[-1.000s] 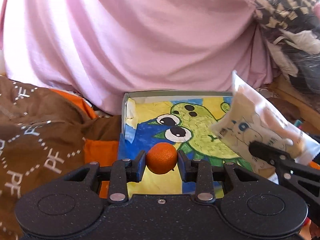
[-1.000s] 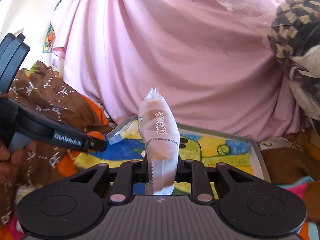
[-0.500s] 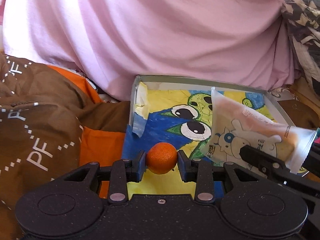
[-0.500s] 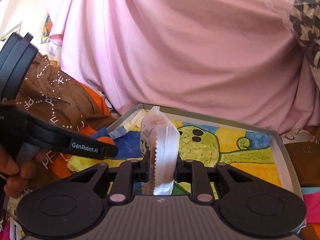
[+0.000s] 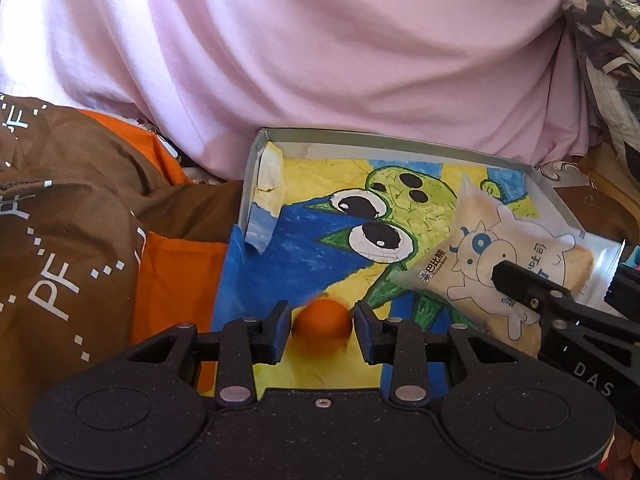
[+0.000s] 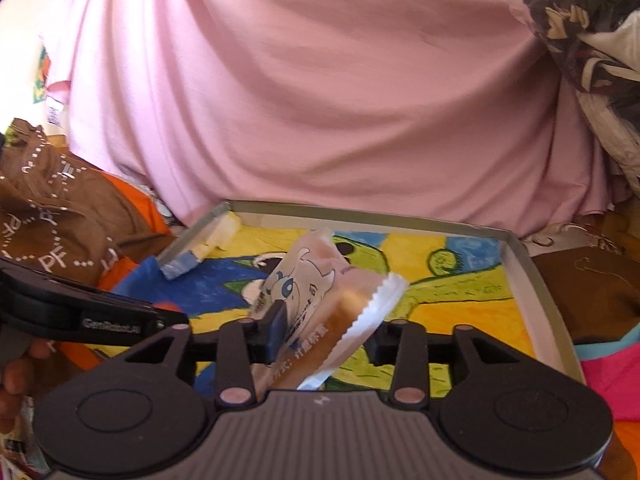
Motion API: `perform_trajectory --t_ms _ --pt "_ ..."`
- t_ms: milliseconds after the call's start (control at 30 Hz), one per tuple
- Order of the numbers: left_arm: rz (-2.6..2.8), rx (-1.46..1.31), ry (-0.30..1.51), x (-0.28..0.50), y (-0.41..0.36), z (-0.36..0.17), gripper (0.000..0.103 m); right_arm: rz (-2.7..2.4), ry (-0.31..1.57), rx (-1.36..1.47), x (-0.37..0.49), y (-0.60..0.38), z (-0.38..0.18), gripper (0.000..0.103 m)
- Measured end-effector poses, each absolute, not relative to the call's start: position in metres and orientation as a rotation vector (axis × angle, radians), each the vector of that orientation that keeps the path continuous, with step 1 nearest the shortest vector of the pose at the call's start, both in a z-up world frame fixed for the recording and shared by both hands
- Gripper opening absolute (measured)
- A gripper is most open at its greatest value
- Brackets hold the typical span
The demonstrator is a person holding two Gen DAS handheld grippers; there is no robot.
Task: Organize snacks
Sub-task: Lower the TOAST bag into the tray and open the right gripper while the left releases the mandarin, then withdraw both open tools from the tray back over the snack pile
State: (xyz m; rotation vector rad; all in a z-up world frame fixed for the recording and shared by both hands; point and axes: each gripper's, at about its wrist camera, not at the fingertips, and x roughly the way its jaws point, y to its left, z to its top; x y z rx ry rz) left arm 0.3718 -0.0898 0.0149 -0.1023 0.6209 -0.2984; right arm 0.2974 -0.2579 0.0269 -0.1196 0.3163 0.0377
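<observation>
Since half a second ago both sets of jaws have widened. The left gripper was pinching the orange; now slim gaps show on either side of it and its outline is smeared, so I judge it is dropping free. The right gripper had the packet clamped upright; now its jaws stand spread and the packet leans over to the right between them, touching only the left pad as far as I can tell.

Position: both snacks are over the tray, orange directly ahead of the left fingertips near the tray's near edge, packet just right of it in the left view.

Risks, my judgement:
- Orange is round and the tray's near side looks low or open. It may roll back toward me and off onto the cloth.
- Packet is slick film and may snag on the left pad, then get dragged out when I withdraw.
- The grippers sit close together. Pulling back carelessly could knock one into the other or nudge the orange.
</observation>
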Motion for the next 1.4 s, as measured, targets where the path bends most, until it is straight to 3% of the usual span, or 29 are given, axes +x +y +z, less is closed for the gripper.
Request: perform_trajectory --t_ms 300,533,767,1400 --pt "-0.278 -0.163 0.617 0.367 -0.090 0.023 0.077 -0.112 0.285 -0.209 0.294 -0.266 0.019 0.086" --pt "-0.287 -0.191 0.588 0.353 -0.083 0.037 0.087 -0.164 0.225 -0.216 0.272 -0.267 0.021 0.102" --pt "-0.320 -0.137 0.482 0.314 -0.073 0.059 0.102 -0.137 0.180 -0.166 0.230 -0.269 0.025 0.103" --pt "-0.340 -0.074 0.401 0.186 -0.029 0.062 0.102 -0.035 0.199 -0.081 0.103 -0.237 0.041 0.103"
